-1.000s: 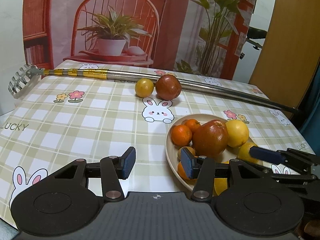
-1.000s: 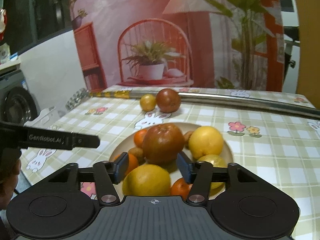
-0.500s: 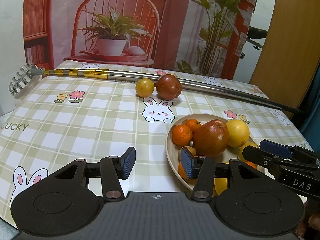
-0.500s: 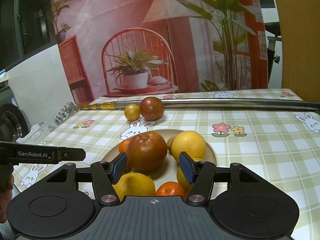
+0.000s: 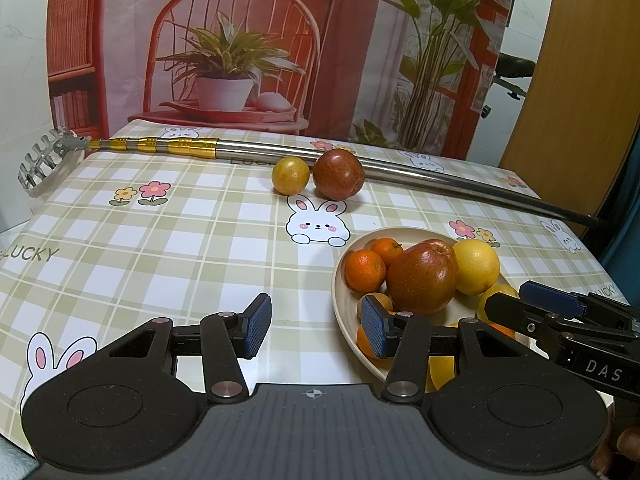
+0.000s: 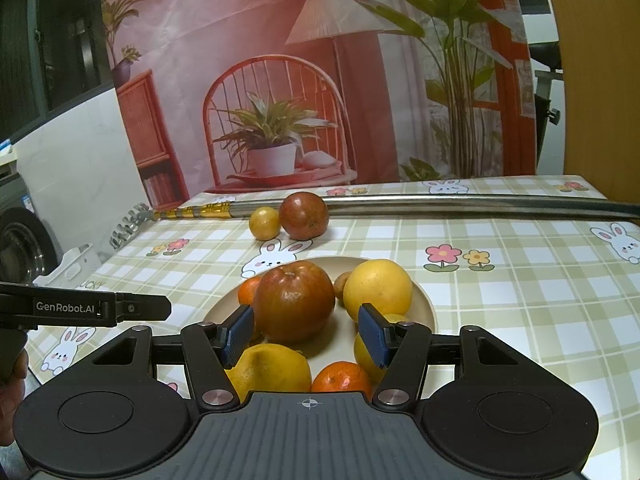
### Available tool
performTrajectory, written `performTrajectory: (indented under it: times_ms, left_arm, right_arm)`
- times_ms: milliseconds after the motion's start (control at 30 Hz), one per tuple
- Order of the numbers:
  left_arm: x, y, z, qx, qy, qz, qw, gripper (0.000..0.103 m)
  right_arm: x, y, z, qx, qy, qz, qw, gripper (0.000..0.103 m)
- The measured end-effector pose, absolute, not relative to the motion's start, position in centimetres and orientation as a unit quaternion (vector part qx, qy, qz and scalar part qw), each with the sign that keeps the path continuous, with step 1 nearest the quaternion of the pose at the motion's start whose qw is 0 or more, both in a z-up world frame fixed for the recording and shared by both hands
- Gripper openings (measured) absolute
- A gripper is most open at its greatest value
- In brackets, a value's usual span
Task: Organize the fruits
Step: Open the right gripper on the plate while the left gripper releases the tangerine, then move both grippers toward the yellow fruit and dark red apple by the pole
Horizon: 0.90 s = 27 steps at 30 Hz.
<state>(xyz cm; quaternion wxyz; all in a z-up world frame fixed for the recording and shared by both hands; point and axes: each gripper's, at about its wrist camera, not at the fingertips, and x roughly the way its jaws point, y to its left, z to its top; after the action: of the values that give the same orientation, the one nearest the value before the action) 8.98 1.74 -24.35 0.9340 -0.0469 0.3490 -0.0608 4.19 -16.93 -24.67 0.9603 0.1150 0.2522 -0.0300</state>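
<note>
Right now both grippers hang over a table covered in a green checked cloth (image 5: 160, 248) printed with rabbits and flowers. The left gripper (image 5: 316, 326) has its jaws spread wide with nothing between them; its left pad is above bare cloth and its right pad is over the near rim of a cream plate (image 5: 340, 300). The right gripper (image 6: 306, 334) is also wide apart and empty — it sits low over the plate (image 6: 424, 300), its blue pads on either side of the near face of a big red apple (image 6: 294, 300), though whether they touch it cannot be told.

The plate holds a pile of fruit: the red apple (image 5: 422, 278) in the middle, a large yellow citrus (image 5: 476, 266) just to its right, two small oranges (image 5: 366, 270) to its left, and more yellow and orange fruit at the near side, partly hidden behind the gripper bodies. In the right wrist view a lemon-coloured fruit (image 6: 268, 370) and a small orange (image 6: 342, 378) lie at the plate's front edge.

Two fruits are off the plate, well back on the cloth — a small yellow one (image 5: 291, 175) and a dark red one (image 5: 338, 174), side by side and touching or nearly so. Just behind them a long metal pole (image 5: 440, 176) with gold bands lies across the table, a clawed head (image 5: 40, 164) at its left end.
</note>
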Motion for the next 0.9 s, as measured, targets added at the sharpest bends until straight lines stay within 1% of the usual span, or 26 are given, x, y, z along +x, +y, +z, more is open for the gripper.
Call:
performTrajectory:
  times_ms: [200,633,900]
  left_arm:
    - [9.3,2.1,-23.8,-0.044,0.338,-0.061,0.938,0.052]
    - [13.7,7.0,-17.6,-0.058,0.302,-0.061,0.950,0.052]
    - [17.6,8.2,-17.9,-0.070,0.322,-0.088,0.940,0.052]
  right_arm:
    - [4.1,-16.9,-24.5,0.111,0.245,-0.033,0.963,0.054]
    - [6.3,-20.8,-21.8,0.108,0.218,-0.061,0.968,0.054]
    - [9.1,-23.8,-21.0,0.137,0.210,-0.083,0.965,0.054]
